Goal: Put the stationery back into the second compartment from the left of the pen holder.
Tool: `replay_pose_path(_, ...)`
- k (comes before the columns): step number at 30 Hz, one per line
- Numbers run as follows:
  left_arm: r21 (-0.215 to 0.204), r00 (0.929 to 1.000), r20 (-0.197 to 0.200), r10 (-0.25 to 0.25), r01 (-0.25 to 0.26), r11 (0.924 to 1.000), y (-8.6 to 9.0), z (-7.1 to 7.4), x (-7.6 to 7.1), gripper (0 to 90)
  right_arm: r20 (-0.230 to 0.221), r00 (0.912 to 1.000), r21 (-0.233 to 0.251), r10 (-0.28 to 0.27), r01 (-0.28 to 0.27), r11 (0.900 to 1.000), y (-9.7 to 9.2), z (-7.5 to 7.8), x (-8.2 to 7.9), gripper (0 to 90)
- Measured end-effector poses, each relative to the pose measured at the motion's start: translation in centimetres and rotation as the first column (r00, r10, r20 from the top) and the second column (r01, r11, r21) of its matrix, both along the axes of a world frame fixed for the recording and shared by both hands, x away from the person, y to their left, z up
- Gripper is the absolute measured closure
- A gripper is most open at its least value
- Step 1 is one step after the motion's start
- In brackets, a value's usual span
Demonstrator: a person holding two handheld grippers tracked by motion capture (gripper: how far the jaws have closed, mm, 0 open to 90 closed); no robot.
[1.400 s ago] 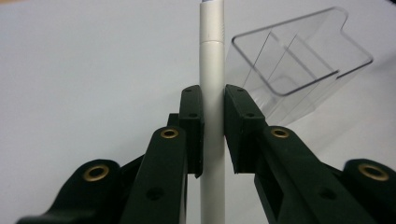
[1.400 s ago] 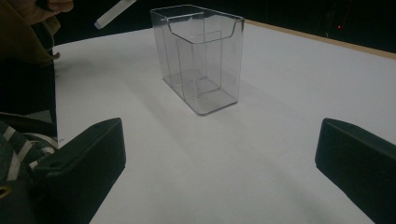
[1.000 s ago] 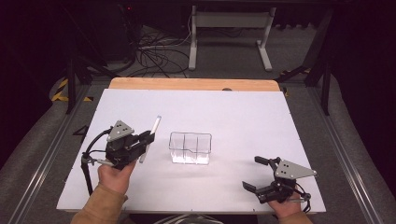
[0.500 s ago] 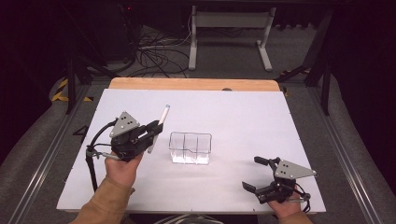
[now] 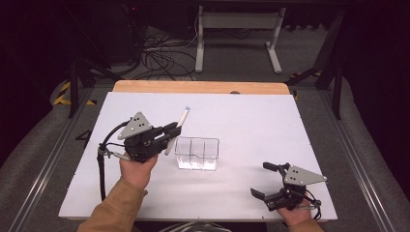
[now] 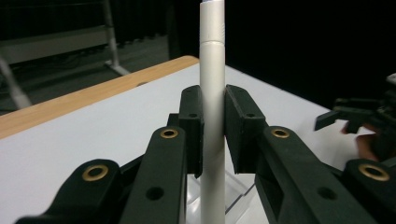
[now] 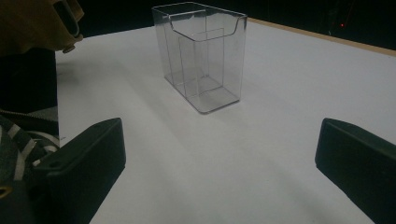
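— between the two black jaws of the left gripper (image 5: pixel 170 131), what is that pale stick?

— it is a white pen (image 6: pixel 211 112), clamped on both sides by the pads, so the claw is narrow and holding it. in the left gripper view the pen stands straight up through the grip, its cap end running out of the top of the frame. in the high view the pen (image 5: pixel 177 129) slants up and away from the person, lifted off the sheet.

— and where does it sit against the clear box?

— just left of the clear organiser (image 5: pixel 197 153), near its far left corner. whether the pen's low end touches the box's wall cannot be told. the organiser is see-through, with dividers inside, and stands upright near the middle of the white table sheet (image 5: pixel 241 116). in the right gripper view the organiser (image 7: pixel 201 56) looks bare inside.

— what about the other claw?

— the right gripper (image 5: pixel 263 180) rests low near the front right corner of the sheet, well apart from the organiser. its jaws stand wide, nothing between them.

— anything past the sheet?

— a wooden edge (image 5: pixel 198 87) along the far side, then cables (image 5: pixel 159 53) on the floor.
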State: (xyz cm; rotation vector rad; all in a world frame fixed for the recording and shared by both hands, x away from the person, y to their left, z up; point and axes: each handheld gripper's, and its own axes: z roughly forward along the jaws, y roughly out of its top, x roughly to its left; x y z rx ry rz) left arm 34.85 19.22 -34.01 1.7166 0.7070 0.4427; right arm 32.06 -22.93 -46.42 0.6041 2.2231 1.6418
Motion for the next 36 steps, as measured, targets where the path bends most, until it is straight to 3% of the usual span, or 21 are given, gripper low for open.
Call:
replay_pose_path(4,-0.02,0.9992,0.011,-0.038,0.038,0.9991,-0.7,-0.3,0.4,78.2,0.001,1.0,-0.001,0.001,-0.001,1.0,0.0,0.0,0.0,2.4)
replay_pose_path(10,-0.036,0.9935,0.058,-0.098,0.1,0.9944,-1.3,-0.7,0.9,78.2,0.002,1.0,-0.003,0.004,-0.004,1.0,0.0,0.0,0.0,2.4)
replay_pose_path(15,-0.051,0.9895,0.063,-0.13,0.133,0.9898,-2.0,-1.2,1.4,78.2,0.0,1.0,-0.003,0.004,-0.004,1.0,0.1,0.0,0.0,2.4)
replay_pose_path(27,-0.081,0.9866,0.082,-0.141,0.148,0.9857,-3.4,-1.8,2.1,78.2,-0.001,1.0,-0.003,0.009,-0.009,1.0,0.0,0.0,0.0,2.4)
replay_pose_path(36,-0.045,0.9871,0.1,-0.125,0.13,0.9905,-4.9,-2.7,2.3,78.1,-0.002,0.9999,-0.003,0.013,-0.013,0.9999,0.0,0.0,-0.1,2.4)
